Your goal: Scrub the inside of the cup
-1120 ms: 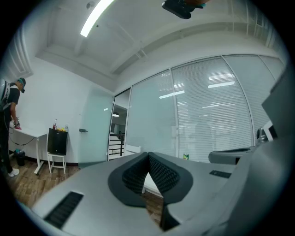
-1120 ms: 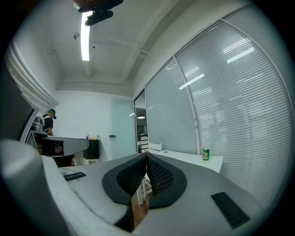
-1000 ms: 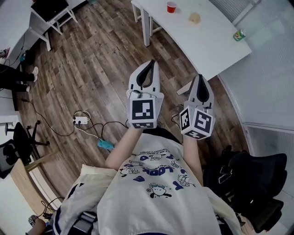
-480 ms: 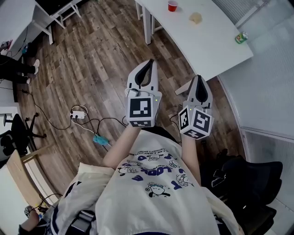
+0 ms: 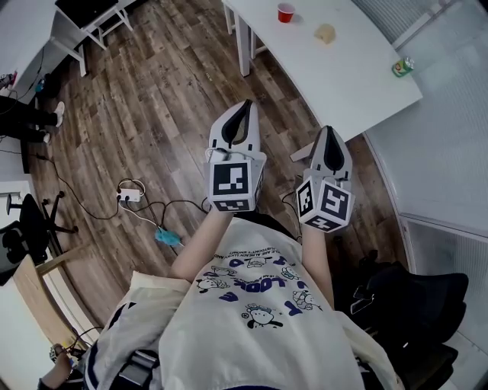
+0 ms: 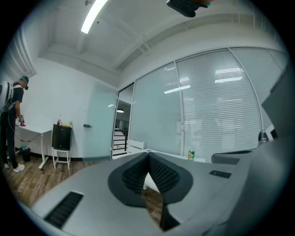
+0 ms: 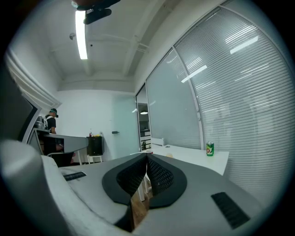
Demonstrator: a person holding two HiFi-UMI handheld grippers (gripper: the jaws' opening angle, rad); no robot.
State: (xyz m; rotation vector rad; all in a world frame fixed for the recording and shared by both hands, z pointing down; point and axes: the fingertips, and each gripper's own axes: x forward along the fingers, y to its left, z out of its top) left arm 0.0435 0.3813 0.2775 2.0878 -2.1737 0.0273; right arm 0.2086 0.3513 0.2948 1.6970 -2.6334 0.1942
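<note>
A small red cup (image 5: 284, 12) stands on the white table (image 5: 347, 72) far ahead in the head view, with a pale yellow sponge-like lump (image 5: 325, 33) beside it. Both grippers hang in the air over the wooden floor, well short of the table. My left gripper (image 5: 245, 105) is shut with nothing in it, and its dark pads (image 6: 154, 171) meet in the left gripper view. To its right, my right gripper (image 5: 329, 131) is also shut and empty, its pads (image 7: 156, 174) pressed together. The cup does not show clearly in either gripper view.
A green can (image 5: 402, 67) stands near the table's right corner, also seen as the can (image 7: 210, 148) (image 6: 191, 155). Glass walls with blinds (image 7: 239, 106) run along the right. Cables and a power strip (image 5: 130, 195) lie on the floor at left. A person (image 6: 13, 120) stands far left.
Both grippers have drifted slightly in front of the body and stay shut. Nothing was taken hold of or let go.
</note>
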